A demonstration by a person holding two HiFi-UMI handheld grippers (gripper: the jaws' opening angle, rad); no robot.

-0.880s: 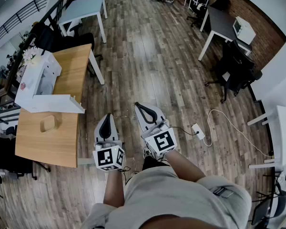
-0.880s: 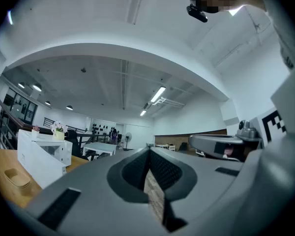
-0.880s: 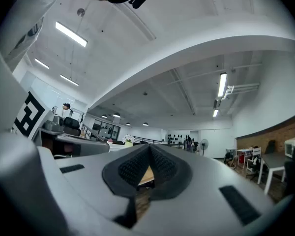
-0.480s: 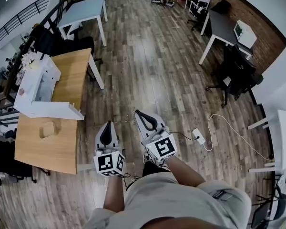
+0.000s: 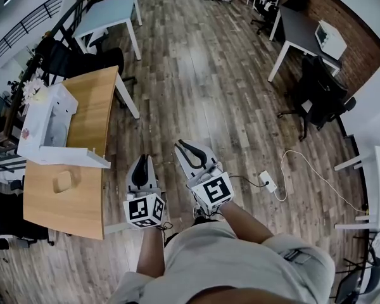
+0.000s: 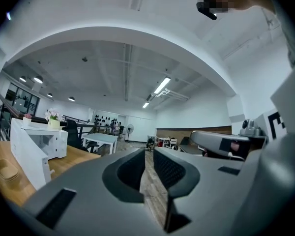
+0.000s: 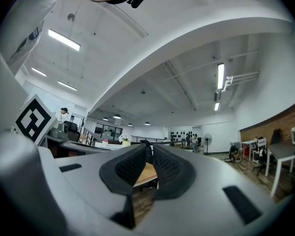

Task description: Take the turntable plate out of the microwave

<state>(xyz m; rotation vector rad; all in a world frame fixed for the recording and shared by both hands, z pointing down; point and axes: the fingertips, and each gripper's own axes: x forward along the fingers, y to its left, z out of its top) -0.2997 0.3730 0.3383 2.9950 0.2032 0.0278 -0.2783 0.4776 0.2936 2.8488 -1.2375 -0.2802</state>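
Note:
The white microwave (image 5: pixel 45 120) stands on a wooden table (image 5: pixel 92 106) at the left, its door (image 5: pixel 66 156) swung open. I cannot make out the turntable plate inside. In the left gripper view the microwave (image 6: pixel 46 140) is far left, well ahead of the jaws. My left gripper (image 5: pixel 141 159) and right gripper (image 5: pixel 181 144) hang side by side over the wood floor, to the right of the table and away from the microwave. Each pair of jaws is parted by a narrow slit with nothing in it, as the left gripper (image 6: pixel 147 154) and right gripper (image 7: pixel 148 151) show up close.
A small tan dish (image 5: pixel 63 181) lies on the table in front of the open door, and a vase of flowers (image 5: pixel 33 88) is on the microwave. A power strip with cable (image 5: pixel 268 182) lies on the floor at right. Desks and office chairs (image 5: pixel 316 87) stand further off.
Both grippers keep about the same pose in front of my body. The view has shifted a little, so the table and microwave sit slightly further left and higher.

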